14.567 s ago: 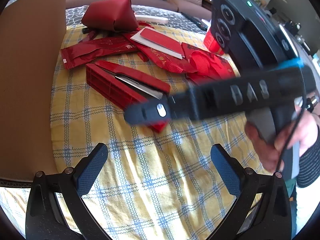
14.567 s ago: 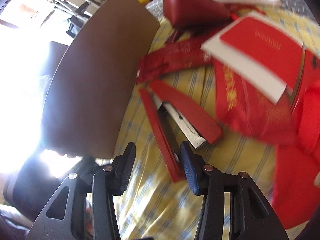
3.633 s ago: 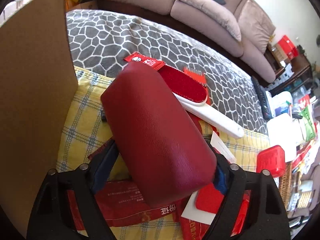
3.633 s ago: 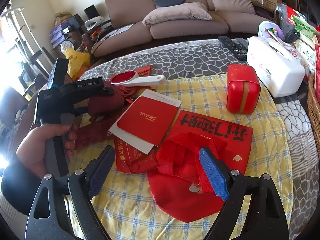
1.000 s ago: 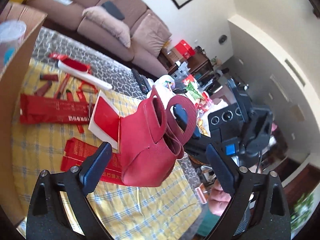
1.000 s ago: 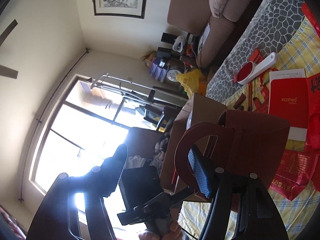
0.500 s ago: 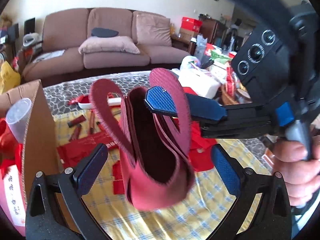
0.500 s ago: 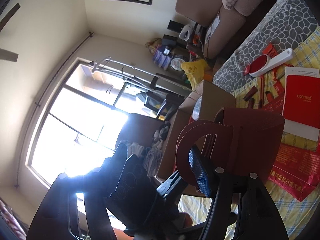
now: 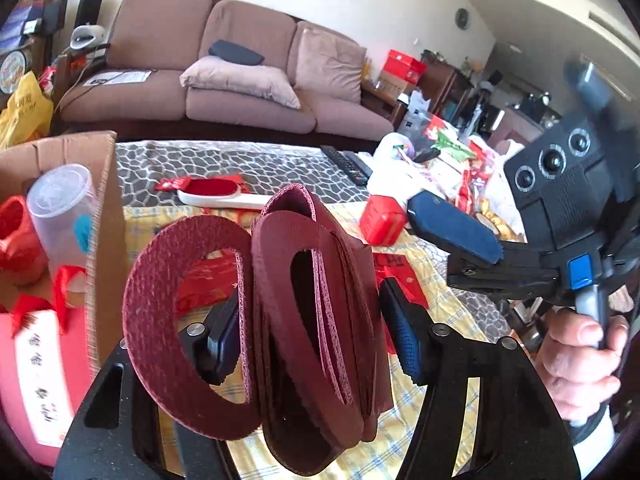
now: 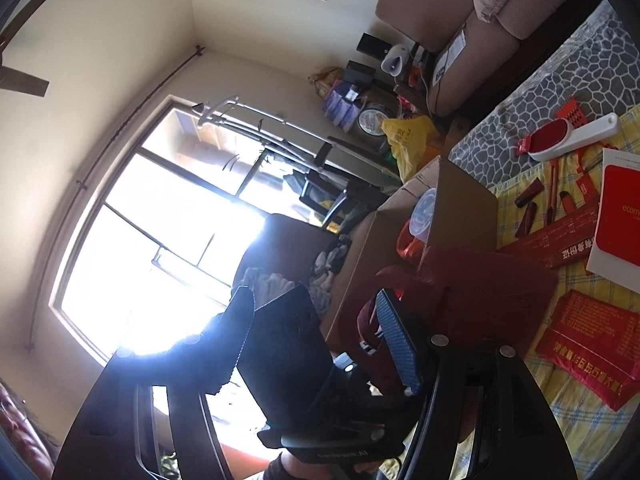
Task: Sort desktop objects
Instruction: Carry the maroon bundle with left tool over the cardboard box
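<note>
The dark red felt bag point(image 9: 316, 320) hangs above the desk point(image 9: 432, 280), in front of the open cardboard box point(image 9: 106, 216). The left gripper point(image 9: 312, 340) has just been closing; its two fingers point(image 9: 404, 336) now pinch the bag's folded body, one pad on each side, with one looped handle standing free to the left of the left pad.

The right gripper point(image 9: 456, 236) sits to the right of the bag in the left wrist view, held by the person's right hand point(image 9: 576, 352). Its near blue pad is clear of the felt. In the right wrist view the right gripper point(image 10: 320, 328) has its fingers spread, with the left tool's black body and part of the bag point(image 10: 488, 284) between them; backlight from the window leaves it uncertain whether the right-side pad brushes the handle.

The box already contains a clear plastic cup point(image 9: 60, 216), a red item and a pink carton. On the yellow checked cloth point(image 10: 580, 400) lie a white-handled lint brush point(image 9: 224, 196), a small red tin point(image 9: 382, 220), a red booklet point(image 10: 620, 216) and red paper packets point(image 10: 592, 336).
</note>
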`<state>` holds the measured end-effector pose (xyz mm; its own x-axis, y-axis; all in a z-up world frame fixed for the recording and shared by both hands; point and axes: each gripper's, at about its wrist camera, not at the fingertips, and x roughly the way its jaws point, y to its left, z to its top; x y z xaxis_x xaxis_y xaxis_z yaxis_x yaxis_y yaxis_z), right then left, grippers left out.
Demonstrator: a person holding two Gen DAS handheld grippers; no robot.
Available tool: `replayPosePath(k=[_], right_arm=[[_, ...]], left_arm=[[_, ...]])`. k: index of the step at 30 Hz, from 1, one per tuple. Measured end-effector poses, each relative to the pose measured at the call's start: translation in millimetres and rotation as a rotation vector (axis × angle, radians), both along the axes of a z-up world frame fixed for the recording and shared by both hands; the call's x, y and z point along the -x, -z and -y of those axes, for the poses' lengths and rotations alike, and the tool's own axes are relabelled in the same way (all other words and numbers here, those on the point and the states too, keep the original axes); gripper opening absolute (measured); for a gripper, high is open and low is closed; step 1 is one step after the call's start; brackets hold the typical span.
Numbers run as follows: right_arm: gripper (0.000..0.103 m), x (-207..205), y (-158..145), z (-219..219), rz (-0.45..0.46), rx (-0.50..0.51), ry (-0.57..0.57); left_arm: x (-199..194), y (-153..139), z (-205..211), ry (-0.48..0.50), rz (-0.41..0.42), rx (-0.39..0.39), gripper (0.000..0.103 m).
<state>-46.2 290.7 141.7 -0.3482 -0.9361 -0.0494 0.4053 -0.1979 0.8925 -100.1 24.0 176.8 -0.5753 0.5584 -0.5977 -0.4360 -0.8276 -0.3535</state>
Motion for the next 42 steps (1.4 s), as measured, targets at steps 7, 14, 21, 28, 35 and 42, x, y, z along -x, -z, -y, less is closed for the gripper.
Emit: replayPosePath(k=[7, 14, 21, 28, 35, 42], right_arm=[[0.068, 5.7, 2.8, -15.7, 0.019, -0.043, 0.081], [0.067, 6.5, 5.7, 12.0, 0.013, -0.100, 0.048], [0.067, 11.6, 16.5, 39.4, 0.016, -0.158, 0.002], [0.067, 16.3, 29.6, 50.8, 0.038, -0.188, -0.014], [0.067, 16.2, 31.2, 57.3, 0.041, -0.195, -0.027], [0.067, 15.1, 33.7, 60.5, 0.044, -0.207, -0.041]], left_arm=[[21.0, -44.6, 71.6, -0.058, -0.011, 0.086, 0.060], [55.9, -38.3, 173.0, -0.298, 0.033, 0.237, 0.060], [80.6, -12.6, 221.1, -0.356, 0.062, 0.287, 0.060], [94.8, -10.0, 180.1, -0.202, 0.030, 0.417, 0.060], [100.8, -0.9, 164.4, -0.109, 0.039, 0.529, 0.060], [82.9, 0.7, 152.7, 0.162, -0.083, 0.677, 0.060]])
